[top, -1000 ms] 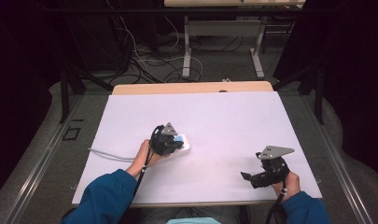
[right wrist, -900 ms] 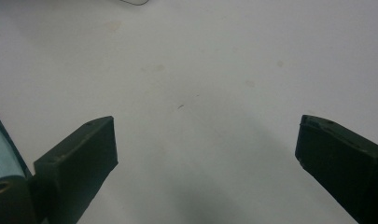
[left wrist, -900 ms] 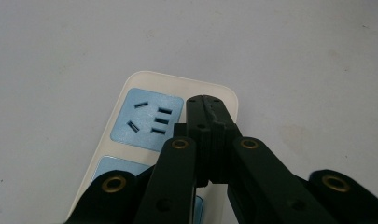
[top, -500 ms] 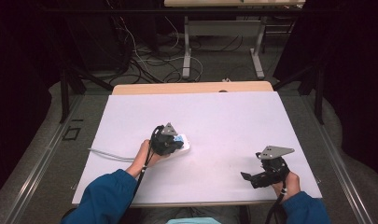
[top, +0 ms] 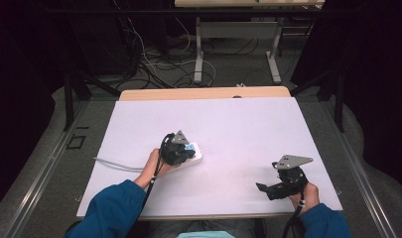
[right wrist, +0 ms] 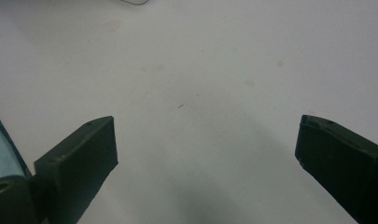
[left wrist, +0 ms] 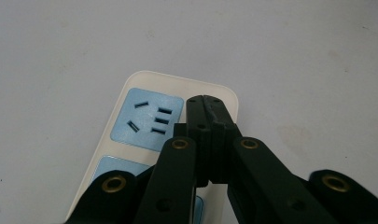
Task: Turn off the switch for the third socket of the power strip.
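A person seated at a white desk [top: 228, 129] works a hand-held claw in each hand over a white power strip [left wrist: 130, 140] with pale blue socket faces. The left claw [left wrist: 206, 105] has its jaws pressed together with nothing between them, its tip resting on or just above the strip's top face, just beside the blue socket [left wrist: 148, 116] at its left. From above, the strip [top: 195, 151] pokes out just ahead of that claw [top: 184, 150], while its grey cord [top: 114, 164] trails back behind the hand across the desk. The right claw [right wrist: 205, 154] stands wide open over bare desk, holding nothing, well apart from the strip; in the high view it [top: 266, 189] points towards the strip.

The step in hand appears to be pinning the strip down. Done well, the closed tip should bear straight down on the plastic border beside the socket, not on the slots, so the strip cannot slide or tip. The open claw would best approach low and level.

No container is on the desk; the socket slots ahead of the left claw hold no plug.
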Demonstrator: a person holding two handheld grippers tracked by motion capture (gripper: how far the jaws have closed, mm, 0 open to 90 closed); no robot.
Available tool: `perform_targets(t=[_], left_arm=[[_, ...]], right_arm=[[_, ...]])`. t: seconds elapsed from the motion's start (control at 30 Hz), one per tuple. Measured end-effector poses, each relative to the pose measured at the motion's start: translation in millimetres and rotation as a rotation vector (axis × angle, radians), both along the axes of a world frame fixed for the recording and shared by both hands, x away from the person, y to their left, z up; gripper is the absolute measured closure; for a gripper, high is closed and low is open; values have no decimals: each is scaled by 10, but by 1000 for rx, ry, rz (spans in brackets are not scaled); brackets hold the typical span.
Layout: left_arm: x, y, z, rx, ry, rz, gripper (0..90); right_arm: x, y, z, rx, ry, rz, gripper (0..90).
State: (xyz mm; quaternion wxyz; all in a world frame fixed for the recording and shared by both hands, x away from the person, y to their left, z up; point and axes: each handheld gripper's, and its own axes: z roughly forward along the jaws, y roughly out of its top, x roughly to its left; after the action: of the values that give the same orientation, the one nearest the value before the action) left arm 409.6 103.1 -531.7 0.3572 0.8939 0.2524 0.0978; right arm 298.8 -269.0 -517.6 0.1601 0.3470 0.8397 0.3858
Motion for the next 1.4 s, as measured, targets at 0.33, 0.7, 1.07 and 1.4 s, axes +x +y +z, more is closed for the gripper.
perform_targets(t=[0.33,0.7,1.07,1.4], left_arm=[[0,-1,2,2,0,-1,900],[-1,-1,1,2,-2,-1,900],[-12,-14,5,11,-12,-2,900],[-20,-21,6,14,-17,1,900]], right_arm=[[-1,0,1,0,0,0,50],[1,-3,1,0,0,-1,50],[9,-7,0,-4,-3,6,50],[4,-1,-1,1,2,5,50]])
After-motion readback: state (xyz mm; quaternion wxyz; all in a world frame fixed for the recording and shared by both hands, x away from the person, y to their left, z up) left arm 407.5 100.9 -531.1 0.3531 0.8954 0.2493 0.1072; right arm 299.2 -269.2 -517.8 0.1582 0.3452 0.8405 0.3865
